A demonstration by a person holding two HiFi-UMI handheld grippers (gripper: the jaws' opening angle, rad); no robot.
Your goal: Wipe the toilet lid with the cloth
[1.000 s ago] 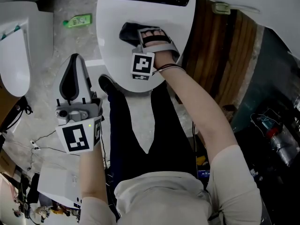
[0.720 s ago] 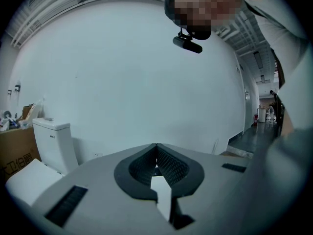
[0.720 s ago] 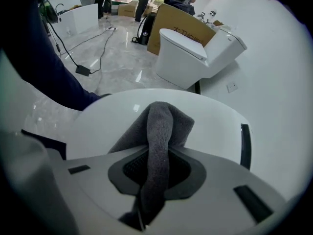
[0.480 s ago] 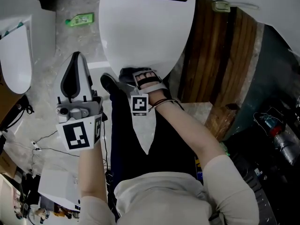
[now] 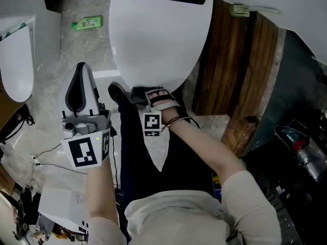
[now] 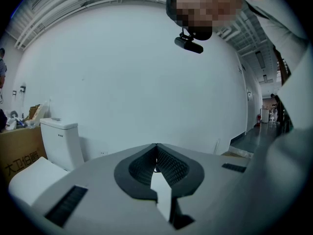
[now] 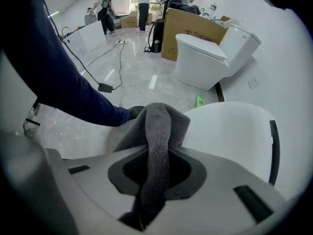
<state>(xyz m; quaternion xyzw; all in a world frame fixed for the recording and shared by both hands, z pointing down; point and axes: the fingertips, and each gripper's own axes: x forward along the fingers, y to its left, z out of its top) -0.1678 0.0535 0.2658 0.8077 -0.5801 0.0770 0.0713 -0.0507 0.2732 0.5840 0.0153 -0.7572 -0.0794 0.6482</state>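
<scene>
The white toilet lid (image 5: 158,34) lies shut at the top middle of the head view and shows again as the toilet lid (image 7: 234,131) in the right gripper view. My right gripper (image 5: 140,94) hangs just off the lid's near edge, shut on a dark grey cloth (image 7: 156,131) that folds up between its jaws. The cloth (image 5: 138,93) shows as a dark bunch at the lid's front rim. My left gripper (image 5: 79,88) is held left of the toilet, pointing up and away from it, its jaws closed with nothing between them; in its own view the left gripper (image 6: 156,173) faces a bare white wall.
A second white toilet (image 5: 20,50) stands at the left, with a green bottle (image 5: 87,22) on the marble floor between the two. Wooden panelling (image 5: 240,65) runs along the right of the toilet. Cables (image 5: 36,157) lie on the floor at the left. People stand far off.
My right gripper has drawn the cloth from the middle of the lid toward me, off its near edge. The left gripper has stayed where it was.
</scene>
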